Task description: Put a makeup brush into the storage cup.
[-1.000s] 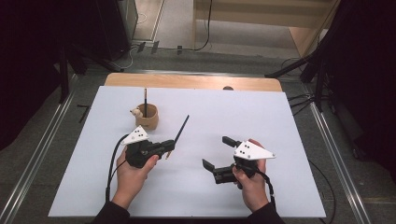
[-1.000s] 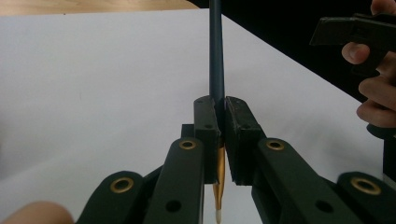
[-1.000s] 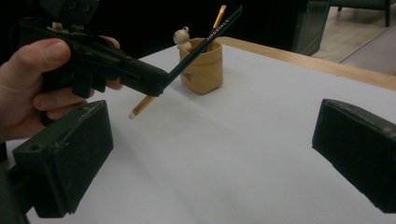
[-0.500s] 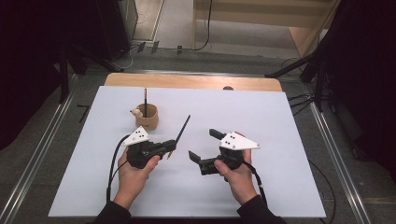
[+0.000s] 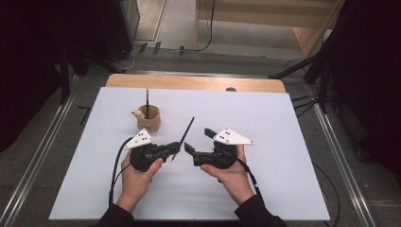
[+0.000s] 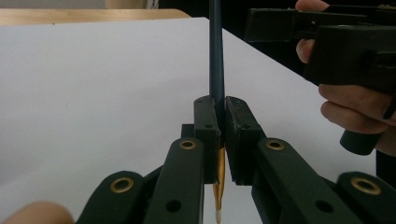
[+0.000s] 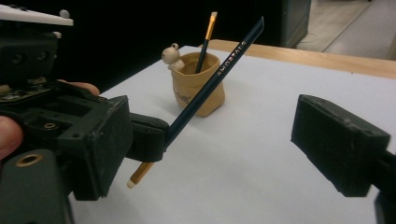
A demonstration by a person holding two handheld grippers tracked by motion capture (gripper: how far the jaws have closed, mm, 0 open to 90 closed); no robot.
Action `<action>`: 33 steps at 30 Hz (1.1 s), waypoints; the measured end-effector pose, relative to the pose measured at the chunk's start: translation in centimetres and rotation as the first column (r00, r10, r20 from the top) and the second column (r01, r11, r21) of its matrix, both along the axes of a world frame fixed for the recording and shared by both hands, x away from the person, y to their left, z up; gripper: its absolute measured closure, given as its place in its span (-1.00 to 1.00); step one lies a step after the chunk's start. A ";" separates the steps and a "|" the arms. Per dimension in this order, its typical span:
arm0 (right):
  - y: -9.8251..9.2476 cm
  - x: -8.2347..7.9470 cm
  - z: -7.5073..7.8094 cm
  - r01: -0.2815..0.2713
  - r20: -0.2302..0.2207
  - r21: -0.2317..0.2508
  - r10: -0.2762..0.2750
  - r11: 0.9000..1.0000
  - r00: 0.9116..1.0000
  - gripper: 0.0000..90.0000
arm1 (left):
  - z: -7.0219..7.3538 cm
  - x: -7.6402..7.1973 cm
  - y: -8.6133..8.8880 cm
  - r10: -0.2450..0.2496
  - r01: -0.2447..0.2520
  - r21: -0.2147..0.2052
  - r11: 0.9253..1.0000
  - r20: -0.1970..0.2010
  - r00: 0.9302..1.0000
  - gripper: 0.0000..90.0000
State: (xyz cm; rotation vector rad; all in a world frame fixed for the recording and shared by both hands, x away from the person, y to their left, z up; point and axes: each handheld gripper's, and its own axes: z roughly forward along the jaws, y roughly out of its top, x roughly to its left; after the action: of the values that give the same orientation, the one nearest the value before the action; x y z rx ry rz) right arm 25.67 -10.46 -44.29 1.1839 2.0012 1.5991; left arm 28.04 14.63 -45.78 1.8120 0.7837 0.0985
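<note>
Left gripper view: pencil [image 6: 216,56] between closed jaws

White-topped table [image 5: 283,142], wooden far edge [image 5: 194,82], grey floor [image 5: 179,28], black stands [image 5: 321,71], dim surroundings

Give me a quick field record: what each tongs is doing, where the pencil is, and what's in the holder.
left tongs: shut on the dark pencil, near its gold ferrule end
pencil pose: tilted, unsharpened end up, off the table
right tongs: open, nothing between the jaws, which have just been closing; beside the pencil
pen holder: tan, upright, with a small figure on its rim
in holder: one second pencil, standing
</note>
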 end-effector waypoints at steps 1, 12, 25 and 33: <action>0.2 0.1 0.0 0.001 -0.007 0.000 -0.001 1.000 1.000 -0.66 | 0.0 0.0 0.0 0.000 0.000 0.001 1.000 0.001 1.000 0.89; 0.9 0.8 -0.4 0.062 -0.041 0.085 -0.059 0.994 0.997 0.12 | -0.1 -0.2 -0.3 -0.004 0.004 -0.001 1.000 0.011 1.000 0.89; 2.2 1.5 -0.4 0.046 -0.120 0.147 -0.029 0.988 0.992 0.35 | -0.1 -0.4 -0.7 -0.014 0.014 -0.001 1.000 0.021 1.000 0.89; 2.5 1.6 -0.7 0.027 -0.144 0.183 0.000 0.983 0.990 0.80 | 0.0 -0.8 -0.9 -0.013 0.013 0.000 1.000 0.035 0.999 1.00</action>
State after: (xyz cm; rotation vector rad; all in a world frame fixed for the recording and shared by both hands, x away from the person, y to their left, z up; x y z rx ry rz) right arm 27.27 -7.91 -44.94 1.4152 1.9580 1.7710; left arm 27.29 13.75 -45.82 1.8105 0.7469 0.1209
